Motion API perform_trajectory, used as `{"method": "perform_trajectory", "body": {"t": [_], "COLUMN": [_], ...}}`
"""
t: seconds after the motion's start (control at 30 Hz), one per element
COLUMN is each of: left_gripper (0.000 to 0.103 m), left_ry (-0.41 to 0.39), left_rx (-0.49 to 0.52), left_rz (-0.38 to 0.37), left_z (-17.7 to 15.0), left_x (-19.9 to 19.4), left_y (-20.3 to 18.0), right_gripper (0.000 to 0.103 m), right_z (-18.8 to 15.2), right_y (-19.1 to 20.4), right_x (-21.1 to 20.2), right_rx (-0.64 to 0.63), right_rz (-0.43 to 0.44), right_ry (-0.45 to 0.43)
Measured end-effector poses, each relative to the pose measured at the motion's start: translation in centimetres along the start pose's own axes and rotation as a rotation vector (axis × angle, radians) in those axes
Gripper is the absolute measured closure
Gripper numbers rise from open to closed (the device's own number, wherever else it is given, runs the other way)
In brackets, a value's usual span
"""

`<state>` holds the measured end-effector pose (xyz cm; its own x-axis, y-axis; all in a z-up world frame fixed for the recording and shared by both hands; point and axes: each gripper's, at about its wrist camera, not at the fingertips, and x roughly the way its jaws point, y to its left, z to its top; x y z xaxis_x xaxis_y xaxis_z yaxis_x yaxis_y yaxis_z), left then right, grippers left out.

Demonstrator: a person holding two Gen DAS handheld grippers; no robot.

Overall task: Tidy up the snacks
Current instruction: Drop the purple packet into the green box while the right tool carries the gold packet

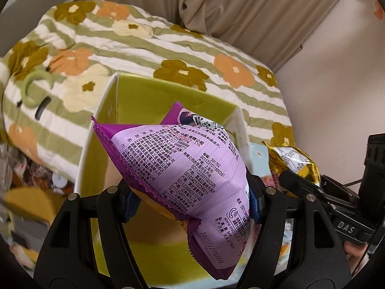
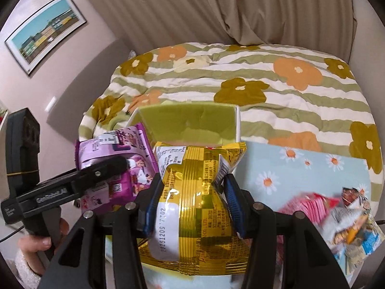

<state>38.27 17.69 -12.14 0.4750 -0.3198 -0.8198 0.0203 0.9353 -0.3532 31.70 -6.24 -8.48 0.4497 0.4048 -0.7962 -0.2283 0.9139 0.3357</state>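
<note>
Purple snack packet [image 1: 182, 175]: I hold it in my left gripper [image 1: 192, 203], blue pads [image 1: 131, 203] pinching it at both sides, its printed back facing the camera; it hangs over the open box.
Gold snack packet [image 2: 192, 207]: my right gripper [image 2: 190, 204] squeezes it at the waist, foil creased between the pads [image 2: 232, 204]; it sits just in front of the box's near rim.
Box [image 1: 96, 130]: white outside, lime-green lining, top open; I see its left wall and far wall clearly, and the near right corner [image 2: 238, 120] stands just behind the gold packet.
Spacing: the two packets are side by side, nearly touching in the right wrist view; whether they touch, I cannot tell.
Daisy-print cloth [image 2: 312, 168]: light blue, right of the box, with more packets [image 2: 336, 216] lying blurred on it.
Bedspread [image 2: 288, 96]: flowered and striped, open beyond the box's far edge up to the curtain [image 2: 216, 7].
</note>
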Motion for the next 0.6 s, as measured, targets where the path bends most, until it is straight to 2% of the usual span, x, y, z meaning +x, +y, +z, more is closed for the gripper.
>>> {"method": "perform_trajectory", "body": {"t": [0.2,0.3,0.33,0.37,0.4,0.43,0.6], "left_gripper": [0.037,0.035,0.027,0.011,0.003,0.001,0.001], "left_ry": [0.073,0.090,0.099,0.107,0.108,0.100,0.098], "left_rx": [0.042,0.039,0.035,0.033,0.033,0.034,0.036], "left_rz": [0.001,0.026,0.040,0.057,0.074,0.088,0.103], "left_z": [3.6,4.1,4.3,4.5,4.6,4.7,4.5], "left_x": [5.3,7.0,7.6,8.2,8.5,8.6,8.1], "left_y": [2.3,3.1,3.5,3.8,4.0,4.3,5.2], "right_gripper": [0.056,0.056,0.056,0.056,0.056,0.056,0.056], "right_z": [2.1,2.6,2.7,2.8,2.9,2.8,2.8], "right_y": [0.3,0.4,0.3,0.2,0.1,0.0,-0.2], "right_x": [3.6,5.0,5.3,5.7,6.1,6.3,7.3], "right_rx": [0.054,0.061,0.063,0.067,0.070,0.070,0.069], "right_rz": [-0.030,-0.055,-0.060,-0.063,-0.064,-0.066,-0.076], "right_ry": [0.010,0.026,0.032,0.039,0.046,0.050,0.065]}}
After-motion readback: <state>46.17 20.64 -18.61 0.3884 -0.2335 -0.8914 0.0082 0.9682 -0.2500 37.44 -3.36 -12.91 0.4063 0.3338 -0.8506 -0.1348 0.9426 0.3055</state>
